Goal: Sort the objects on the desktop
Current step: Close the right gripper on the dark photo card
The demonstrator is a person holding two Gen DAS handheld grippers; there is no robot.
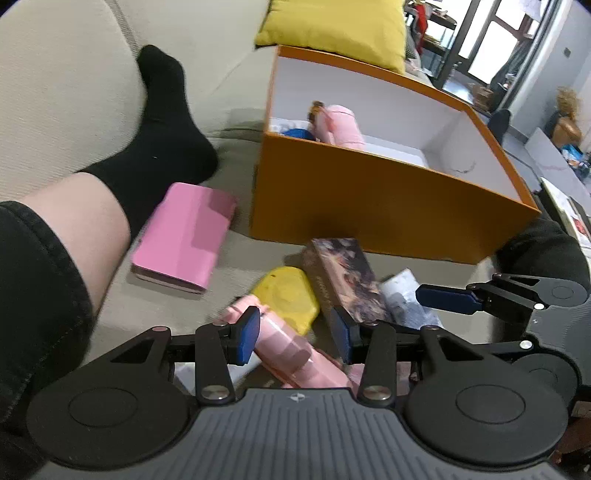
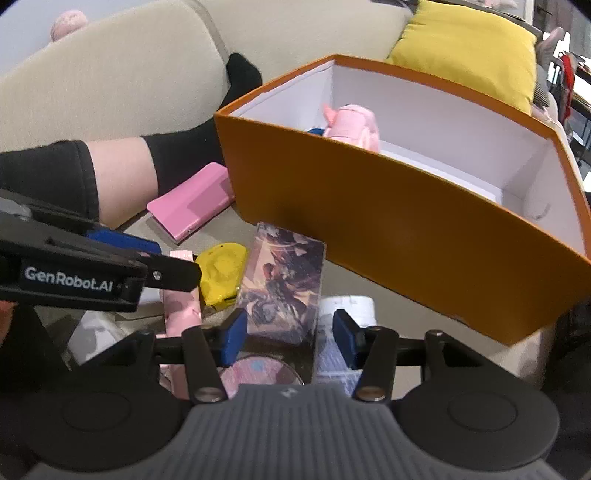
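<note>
A picture-printed box (image 2: 284,280) lies on the couch seat in front of the orange box (image 2: 388,229). My right gripper (image 2: 288,334) stands around its near end; the left pad is at its edge and the right pad is a little apart from it. A pink tube-shaped thing (image 1: 284,347) lies slantwise under my left gripper (image 1: 295,339), running beneath the left pad, with no firm clamp visible. A yellow object (image 1: 288,295) lies just beyond it, and a white packet (image 1: 406,299) sits to the right of the picture box.
The orange box holds a pink plush toy (image 1: 340,125) and something blue (image 1: 297,133). A pink wallet (image 1: 184,236) lies left of the orange box. A person's leg in a black sock (image 1: 162,140) crosses the seat at left. A yellow cushion (image 1: 332,26) leans behind.
</note>
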